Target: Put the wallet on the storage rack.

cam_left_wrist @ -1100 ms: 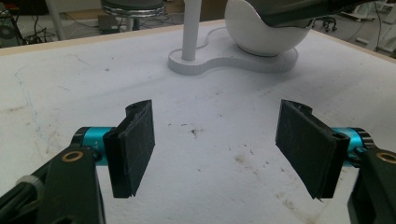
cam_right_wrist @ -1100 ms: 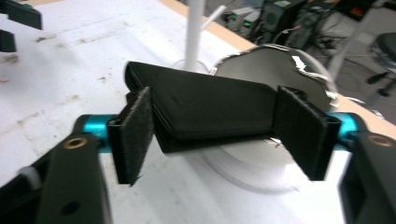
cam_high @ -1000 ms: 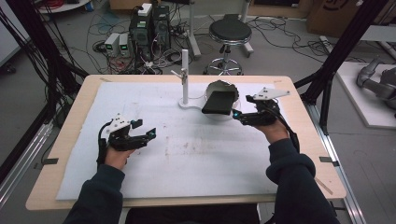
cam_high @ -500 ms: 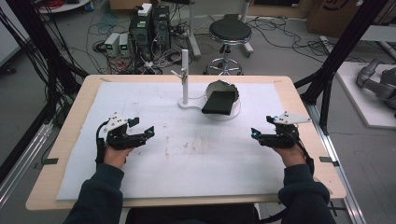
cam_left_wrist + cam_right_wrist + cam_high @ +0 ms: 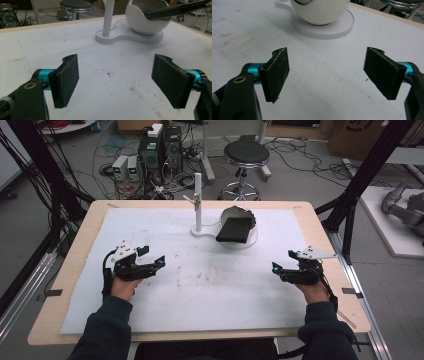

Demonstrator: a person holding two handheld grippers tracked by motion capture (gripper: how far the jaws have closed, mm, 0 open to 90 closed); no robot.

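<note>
Grippers rest apart on the counter (image 5: 75, 270), both with jaws spread wide and nothing between them. A second ago the right gripper (image 5: 280, 270) was up at the black wallet-like slab (image 5: 235, 230); now it has drawn back toward the person, well clear of it. The slab lies tilted in the white bowl (image 5: 252, 220), ahead and to the left of the right gripper, beside the white post (image 5: 198, 202). The left gripper (image 5: 156, 263) has barely moved. Judged from this, the placing looks finished and the hands are back at rest.
</note>
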